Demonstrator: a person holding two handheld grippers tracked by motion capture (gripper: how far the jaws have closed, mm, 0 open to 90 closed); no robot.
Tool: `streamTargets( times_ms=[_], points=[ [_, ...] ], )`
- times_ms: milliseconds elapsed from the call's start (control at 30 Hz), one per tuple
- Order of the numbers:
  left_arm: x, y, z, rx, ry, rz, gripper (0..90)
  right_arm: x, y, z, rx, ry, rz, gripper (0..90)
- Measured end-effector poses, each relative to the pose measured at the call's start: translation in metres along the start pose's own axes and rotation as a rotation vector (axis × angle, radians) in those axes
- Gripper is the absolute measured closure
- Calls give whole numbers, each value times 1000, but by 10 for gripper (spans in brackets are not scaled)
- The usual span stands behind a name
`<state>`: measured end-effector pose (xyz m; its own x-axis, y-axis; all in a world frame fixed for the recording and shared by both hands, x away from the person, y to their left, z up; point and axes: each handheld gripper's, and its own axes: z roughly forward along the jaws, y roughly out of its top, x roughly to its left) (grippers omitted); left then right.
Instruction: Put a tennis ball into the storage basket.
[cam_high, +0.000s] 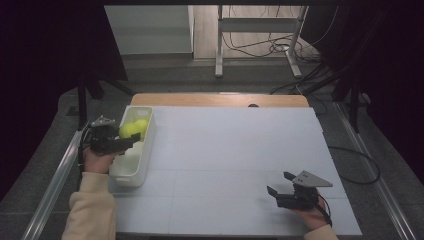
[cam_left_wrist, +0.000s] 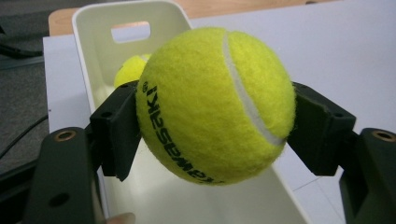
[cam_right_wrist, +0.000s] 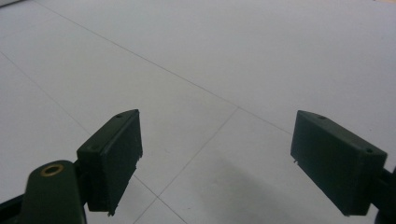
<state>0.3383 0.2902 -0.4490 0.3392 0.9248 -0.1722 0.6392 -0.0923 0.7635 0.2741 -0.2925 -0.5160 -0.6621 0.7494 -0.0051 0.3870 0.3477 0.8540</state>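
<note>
A yellow tennis ball (cam_left_wrist: 215, 105) sits pinched between the two black jaws of my left gripper (cam_left_wrist: 215, 123). In the high view, that gripper (cam_high: 127, 136) holds the ball (cam_high: 128, 130) over the white bin (cam_high: 131, 176) at the table's left edge. A second yellow ball (cam_left_wrist: 130, 70) lies deeper in the bin (cam_left_wrist: 88, 42), toward its far end (cam_high: 142, 123). My right gripper (cam_high: 280, 186) rests near the front right of the table, jaws wide apart. Between its pads (cam_right_wrist: 114, 158) there is only bare white surface.
The white table top (cam_high: 235, 145) stretches between the two hands, with a wooden strip (cam_high: 220, 99) along its far edge. A metal rail (cam_high: 55, 175) runs down the left side. Cables and a frame's legs (cam_high: 260, 47) lie on the floor beyond.
</note>
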Motion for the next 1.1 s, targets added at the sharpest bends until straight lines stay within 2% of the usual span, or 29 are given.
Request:
streamTargets(
  times_ms=[333, 433, 633, 700, 867, 1100],
  points=[
    [0, -1, 4, 52, 24, 21, 266, 0, 0, 0, 1, 0, -1, 173],
    [-1, 0, 2, 53, 46, 30, 265, 0, 0, 0, 3, -4, -1, 173],
    [-1, -1, 3, 58, 51, 32, 259, 0, 0, 0, 0, 0, 0, 172],
    [-1, -1, 2, 41, 65, 39, 221, 0, 0, 0, 2, -3, -1, 172],
    [-1, 1, -4, 5, 57, 28, 171, 0, 0, 0, 1, -4, -1, 173],
    [-4, 1, -10, -36, 23, 29, 148, 0, 0, 0, -1, -2, 1, 172]
  ],
)
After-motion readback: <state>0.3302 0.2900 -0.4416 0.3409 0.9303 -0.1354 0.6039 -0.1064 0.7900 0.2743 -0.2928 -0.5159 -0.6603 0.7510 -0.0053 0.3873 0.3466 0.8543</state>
